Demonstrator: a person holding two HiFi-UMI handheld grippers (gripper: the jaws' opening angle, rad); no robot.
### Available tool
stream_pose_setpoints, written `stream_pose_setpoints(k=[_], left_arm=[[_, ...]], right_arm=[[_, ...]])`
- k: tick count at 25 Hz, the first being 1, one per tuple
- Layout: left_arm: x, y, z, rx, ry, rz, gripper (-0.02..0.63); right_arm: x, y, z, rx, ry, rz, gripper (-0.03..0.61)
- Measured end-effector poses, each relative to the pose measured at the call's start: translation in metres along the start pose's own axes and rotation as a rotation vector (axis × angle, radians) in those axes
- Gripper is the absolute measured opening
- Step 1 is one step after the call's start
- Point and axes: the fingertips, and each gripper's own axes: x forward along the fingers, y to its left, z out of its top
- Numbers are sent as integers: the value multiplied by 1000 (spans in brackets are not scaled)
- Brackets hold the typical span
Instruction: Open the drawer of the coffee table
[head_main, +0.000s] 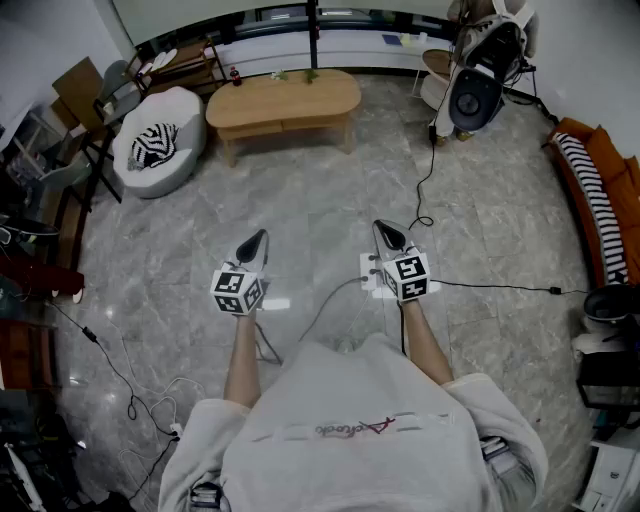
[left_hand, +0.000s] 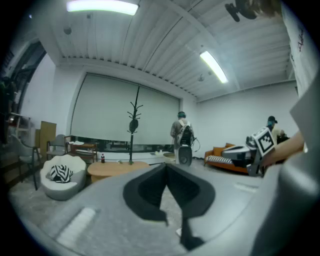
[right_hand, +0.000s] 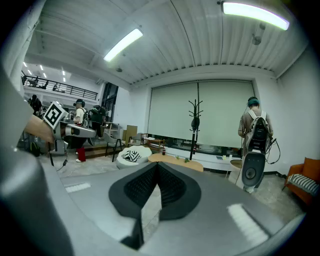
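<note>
- Wooden table (head_main: 285, 98) stands well ahead across the floor; drawer (head_main: 300, 123) looks shut in its near side, handle too small to see.
- Left gripper (head_main: 258, 243) and right gripper (head_main: 386, 234) are both closed and empty. If they don't open before reaching the handle, they'll just bump it.
- Cable (head_main: 428, 195) lies on the floor: trip risk on the walk over.

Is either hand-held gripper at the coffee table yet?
No, left hand-held gripper and right hand-held gripper hang over floor, well short of the coffee table.
</note>
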Motion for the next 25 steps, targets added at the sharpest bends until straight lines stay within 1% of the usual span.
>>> stream_pose_setpoints(k=[11,20,25], left_arm=[[0,-6,-6,-5,10,-3,-4],[11,-32,-13,-21,19,-7,-4],[25,-56,-16,-10,28,-12,-3]], right_arm=[[3,2,5,-18,-9,28,3],[-8,-5,-8,-23,10,58,3],[-19,-16,-21,-18,16,81,3]])
